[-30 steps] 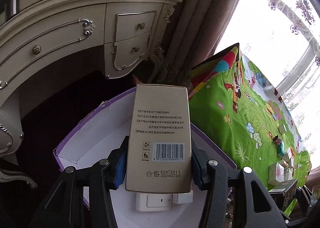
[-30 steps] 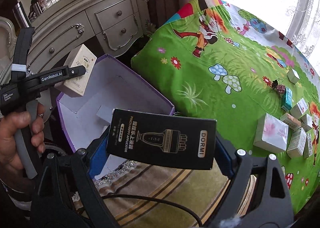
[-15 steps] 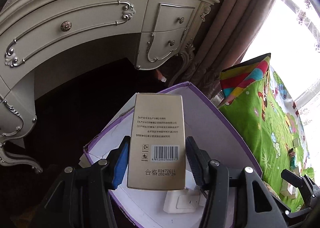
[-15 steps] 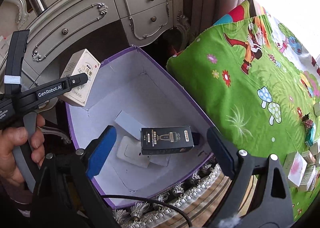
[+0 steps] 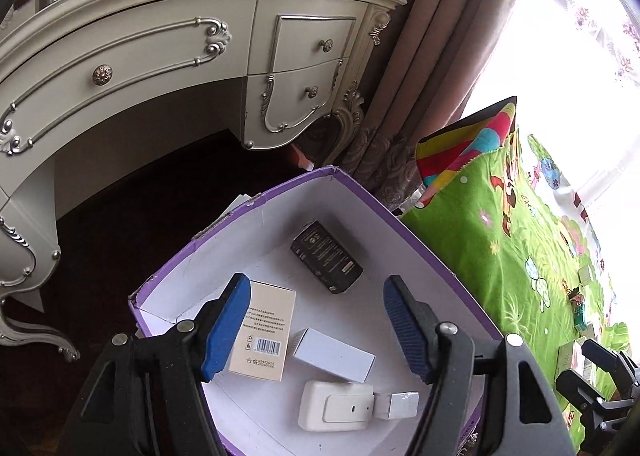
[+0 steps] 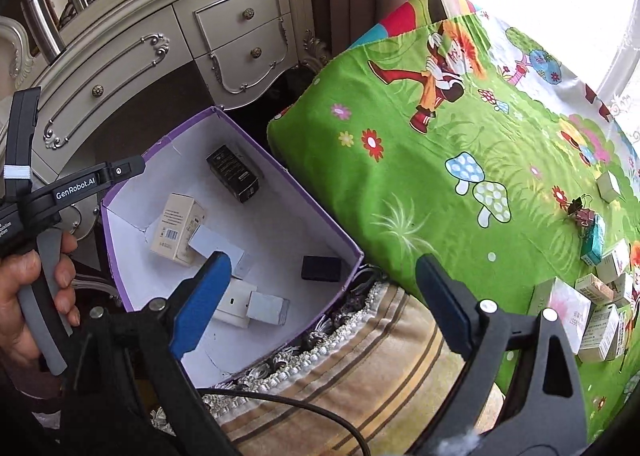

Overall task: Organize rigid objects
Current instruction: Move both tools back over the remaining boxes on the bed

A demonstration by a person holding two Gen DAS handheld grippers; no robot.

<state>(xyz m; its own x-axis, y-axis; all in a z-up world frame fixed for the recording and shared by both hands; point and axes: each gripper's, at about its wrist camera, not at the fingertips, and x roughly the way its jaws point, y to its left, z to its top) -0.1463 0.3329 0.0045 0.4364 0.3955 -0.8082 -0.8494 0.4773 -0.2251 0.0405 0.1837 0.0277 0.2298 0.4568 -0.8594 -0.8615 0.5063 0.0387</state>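
A purple box with a white inside (image 5: 412,232) (image 6: 128,252) stands on the floor beside the bed. In it lie a beige carton (image 5: 262,332) (image 6: 176,230), a black carton (image 5: 326,258) (image 6: 232,173), a white box (image 5: 334,354), a white plug (image 5: 334,412) and a small dark box (image 6: 322,268). My left gripper (image 5: 316,324) is open and empty above the box. My right gripper (image 6: 320,280) is open and empty over the box's near edge. Several small cartons (image 6: 596,292) lie on the green bedspread (image 6: 460,175).
A cream dresser (image 5: 160,67) with drawers stands behind the box, with brown curtains (image 5: 432,55) beside it. A striped cushion with a fringe (image 6: 360,368) lies under my right gripper, with a black cable (image 6: 312,412) across it. A hand (image 6: 24,296) holds the left gripper's handle.
My left gripper opened and let the beige carton fall into the purple box. The black carton dropped by my right gripper came to rest at the box's far side. Both grippers stay open.
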